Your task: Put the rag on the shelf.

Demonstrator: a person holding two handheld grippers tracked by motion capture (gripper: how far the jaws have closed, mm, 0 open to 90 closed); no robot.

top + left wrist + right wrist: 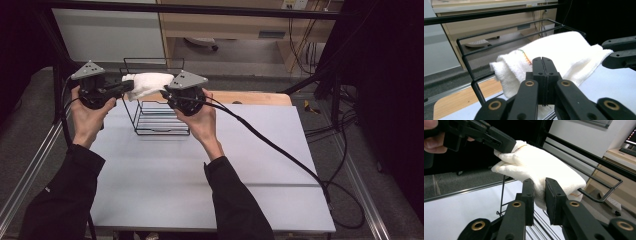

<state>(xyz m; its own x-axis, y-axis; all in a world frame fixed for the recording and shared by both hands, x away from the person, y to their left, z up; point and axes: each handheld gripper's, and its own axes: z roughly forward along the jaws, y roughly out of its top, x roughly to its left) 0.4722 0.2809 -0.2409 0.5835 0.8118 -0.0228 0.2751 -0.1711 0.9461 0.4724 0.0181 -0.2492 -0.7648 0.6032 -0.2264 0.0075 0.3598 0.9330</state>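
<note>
High view: both claws (121,89) (167,93) raised, clamping white towel (147,83) over wire rack (160,120).

Wire rack (155,117) stands on table (260,165) at approx 11 o'clock, far-left part. Folded towel (147,84) lies over rack's top rails. Left gripper (125,88) at towel's 9 o'clock end, right gripper (170,92) at 3 o'clock end.

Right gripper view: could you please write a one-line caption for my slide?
Right gripper closes on a folded white towel beside a black wire rack, while the left gripper holds its far end.
</note>
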